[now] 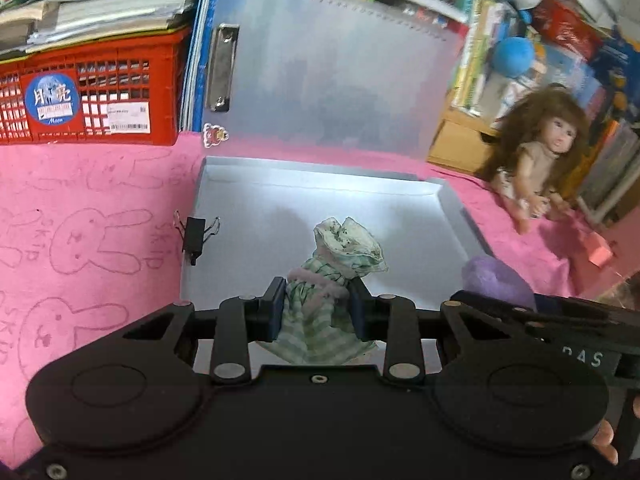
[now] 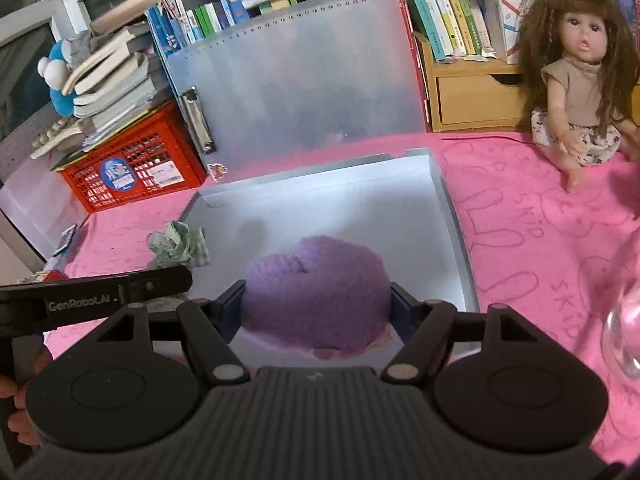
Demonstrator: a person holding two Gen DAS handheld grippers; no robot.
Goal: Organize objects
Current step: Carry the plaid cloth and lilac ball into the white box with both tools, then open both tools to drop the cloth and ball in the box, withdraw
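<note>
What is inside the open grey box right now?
The grey box floor shows bare. The green doll dress and purple plush, each gripped, hang over it and hide the near floor.

We see a small green-and-white checked doll dress (image 1: pixel 338 276) with a ruffled collar and pink trim, bunched and crumpled, pinched at its middle between the left gripper's (image 1: pixel 318 308) pads and hanging over the open grey case (image 1: pixel 452 208). We note a fuzzy purple garment (image 2: pixel 316 300), balled into a rounded lump, squeezed between the right gripper's (image 2: pixel 318 312) pads above the same case. The case lies flat on the pink cloth, its translucent lid (image 2: pixel 296 80) standing upright behind.
</note>
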